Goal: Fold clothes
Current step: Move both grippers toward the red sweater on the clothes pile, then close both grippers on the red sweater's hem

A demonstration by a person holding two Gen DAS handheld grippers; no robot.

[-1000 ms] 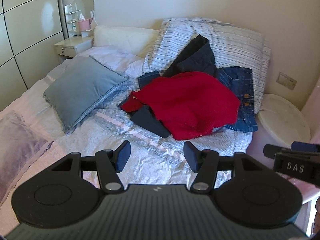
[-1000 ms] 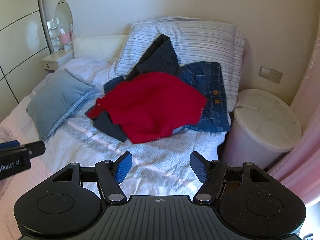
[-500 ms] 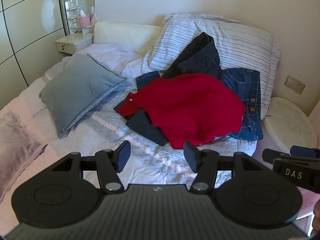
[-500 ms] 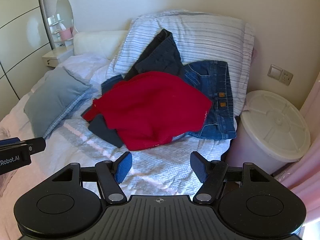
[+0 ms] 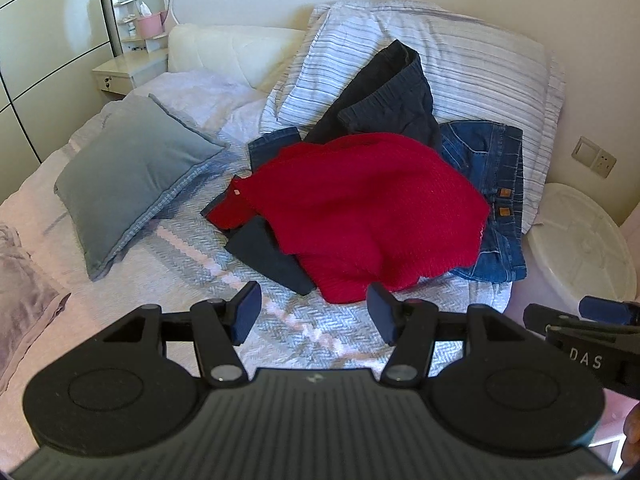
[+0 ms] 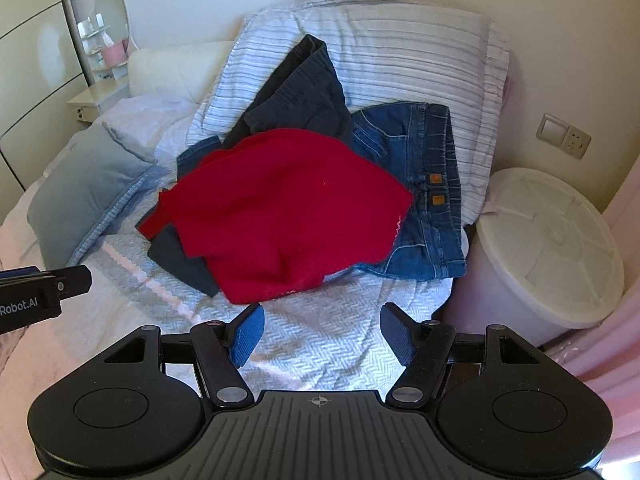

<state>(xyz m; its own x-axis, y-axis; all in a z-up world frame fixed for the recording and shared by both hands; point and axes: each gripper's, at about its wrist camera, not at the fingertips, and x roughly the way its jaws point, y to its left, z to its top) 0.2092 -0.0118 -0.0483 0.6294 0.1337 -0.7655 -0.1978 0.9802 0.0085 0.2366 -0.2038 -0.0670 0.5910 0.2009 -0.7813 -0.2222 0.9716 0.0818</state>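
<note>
Clothes sit in a loose heap on the bed [image 5: 168, 264]: red sweater [image 5: 368, 208] on top, jeans [image 5: 492, 184] and dark trousers [image 5: 384, 92] beneath, none folded. Left hand-held gripper [image 5: 314, 312] and right hand-held gripper [image 6: 320, 334] hover wide, holding nothing.

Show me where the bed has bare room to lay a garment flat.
Free: the herringbone bedspread between the red sweater and the open right gripper, plus the strip running left toward the grey cushion. Crowded: the head end, where sweater, jeans and dark trousers pile against the striped pillow.
</note>
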